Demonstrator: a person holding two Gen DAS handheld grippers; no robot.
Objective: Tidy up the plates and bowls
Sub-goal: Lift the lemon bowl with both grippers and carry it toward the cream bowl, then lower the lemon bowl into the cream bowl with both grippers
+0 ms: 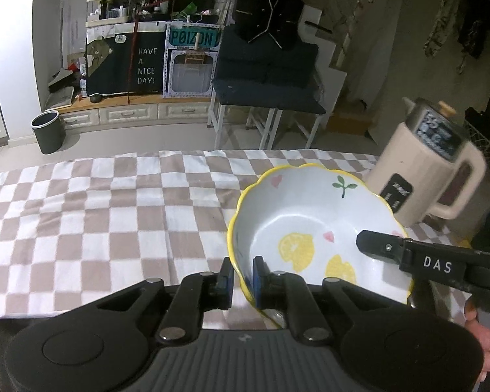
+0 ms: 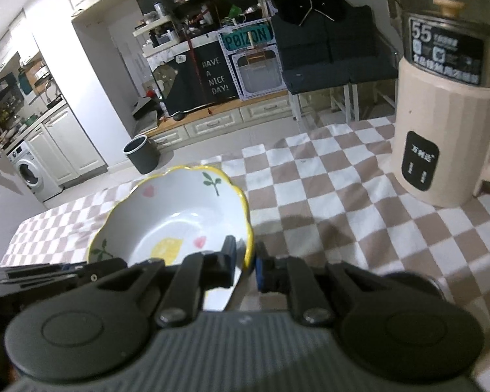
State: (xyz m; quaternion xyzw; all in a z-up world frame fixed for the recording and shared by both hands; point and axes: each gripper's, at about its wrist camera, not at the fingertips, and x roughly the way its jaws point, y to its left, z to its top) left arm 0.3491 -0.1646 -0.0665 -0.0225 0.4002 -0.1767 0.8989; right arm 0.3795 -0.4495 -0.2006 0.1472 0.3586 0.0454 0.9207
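A white bowl [image 1: 310,222] with a yellow scalloped rim, lemon and heart prints is held over the checkered tablecloth [image 1: 98,222]. My left gripper [image 1: 242,277] is shut on the bowl's near-left rim, one finger outside and one inside. My right gripper [image 2: 246,263] is shut on the bowl [image 2: 176,215] at its right rim. The right gripper's finger also shows in the left wrist view [image 1: 385,245], reaching in over the bowl's right side. No plates are in view.
A beige electric kettle [image 2: 441,114] stands on the table at the far right, also in the left wrist view [image 1: 431,163]. Beyond the table edge are a dark bin [image 1: 47,132], a dark chair [image 1: 268,88] and low cabinets.
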